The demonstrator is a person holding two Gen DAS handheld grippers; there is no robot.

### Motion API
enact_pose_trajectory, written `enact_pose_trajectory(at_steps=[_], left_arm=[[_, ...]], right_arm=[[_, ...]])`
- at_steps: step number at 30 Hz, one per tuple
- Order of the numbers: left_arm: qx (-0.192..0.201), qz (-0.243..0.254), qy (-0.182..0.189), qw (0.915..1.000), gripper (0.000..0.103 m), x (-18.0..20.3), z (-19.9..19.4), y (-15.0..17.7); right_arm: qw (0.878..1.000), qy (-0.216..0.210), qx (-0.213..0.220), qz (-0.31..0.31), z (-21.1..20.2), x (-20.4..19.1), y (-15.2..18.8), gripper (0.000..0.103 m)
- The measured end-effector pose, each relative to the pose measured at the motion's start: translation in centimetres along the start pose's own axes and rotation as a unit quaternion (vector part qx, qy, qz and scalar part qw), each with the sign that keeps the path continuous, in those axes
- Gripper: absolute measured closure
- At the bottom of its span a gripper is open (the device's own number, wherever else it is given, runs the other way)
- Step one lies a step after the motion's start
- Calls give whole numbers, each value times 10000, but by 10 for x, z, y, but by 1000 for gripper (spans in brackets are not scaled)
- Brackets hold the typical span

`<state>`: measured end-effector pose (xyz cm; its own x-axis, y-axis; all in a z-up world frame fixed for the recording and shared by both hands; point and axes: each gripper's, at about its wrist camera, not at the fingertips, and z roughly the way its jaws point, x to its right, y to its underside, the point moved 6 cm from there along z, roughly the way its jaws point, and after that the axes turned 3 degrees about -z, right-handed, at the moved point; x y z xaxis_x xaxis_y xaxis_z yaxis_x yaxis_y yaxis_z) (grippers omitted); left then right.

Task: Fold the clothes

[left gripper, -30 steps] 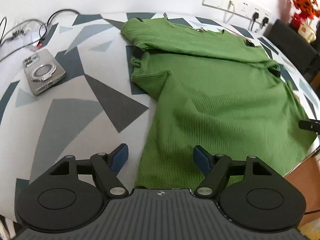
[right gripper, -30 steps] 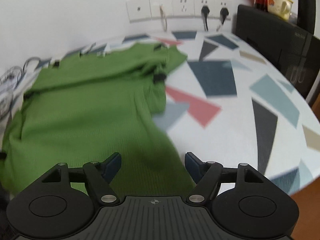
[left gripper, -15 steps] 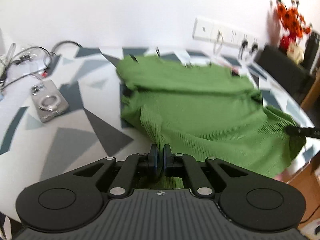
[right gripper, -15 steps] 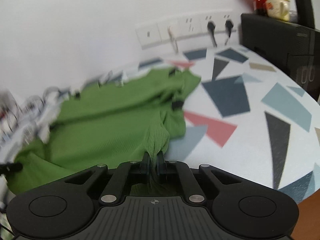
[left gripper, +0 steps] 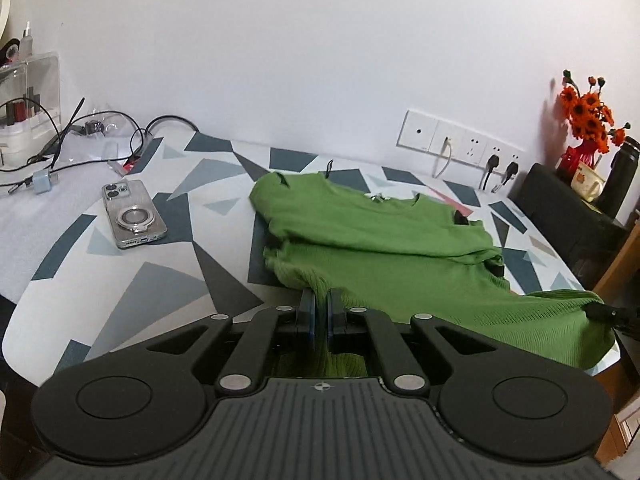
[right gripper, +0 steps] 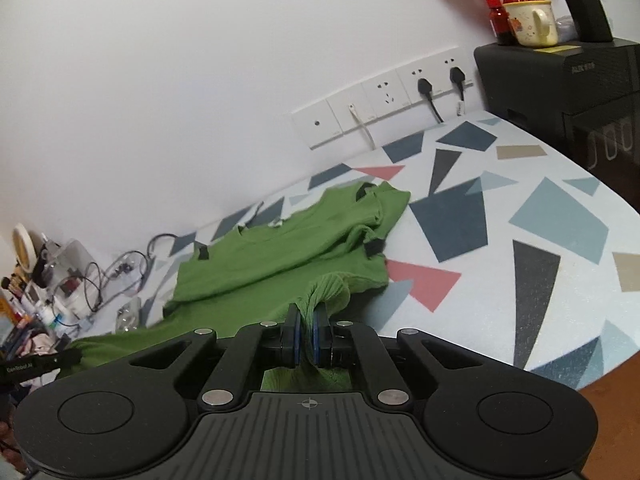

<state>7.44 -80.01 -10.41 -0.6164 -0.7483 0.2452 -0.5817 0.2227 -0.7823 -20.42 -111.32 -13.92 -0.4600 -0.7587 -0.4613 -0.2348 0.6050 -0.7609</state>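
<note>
A green knit sweater [left gripper: 384, 252] lies on the patterned table [left gripper: 132, 292], its sleeves folded across the upper part. My left gripper [left gripper: 319, 304] is shut on the sweater's near left hem corner and holds it lifted off the table. My right gripper [right gripper: 306, 322] is shut on the near right hem corner of the sweater [right gripper: 280, 256], also lifted. The right gripper's tip shows at the right edge of the left wrist view [left gripper: 610, 314]; the left gripper's tip shows at the left of the right wrist view [right gripper: 40, 364].
A phone [left gripper: 132, 214] lies on the table left of the sweater. Cables and chargers [left gripper: 80, 140] clutter the far left. Wall sockets [left gripper: 460, 148] with plugs are behind. A black box [right gripper: 568, 92] with a mug [right gripper: 532, 24] and flowers [left gripper: 588, 116] stands at the right.
Both grippers went from open over the hem to shut on its corners, then lifted and drew the hem up, bunching the lower part of the sweater.
</note>
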Motion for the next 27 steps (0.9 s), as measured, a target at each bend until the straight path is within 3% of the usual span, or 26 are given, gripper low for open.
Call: enact_pose_trajectory(at_steps=[7,11,20,27], left_arm=[[-42,-67,-73,9999,98,0,-26,9],[-35,-228,-19,9997,98,1,-17,6],[71,-351,-1,9994,98,4,28,-46],[-135,-459,-24,9989,98,-7,99,-86]], right_arm=[[9993,-345,89,-134,-32,-5,-8,98],[9994,-333,92,-67,-27,0,-11,98],[9996,-141,96,203,27,8,-48,98],[9995,-108,196,234,83,16,-89,98]])
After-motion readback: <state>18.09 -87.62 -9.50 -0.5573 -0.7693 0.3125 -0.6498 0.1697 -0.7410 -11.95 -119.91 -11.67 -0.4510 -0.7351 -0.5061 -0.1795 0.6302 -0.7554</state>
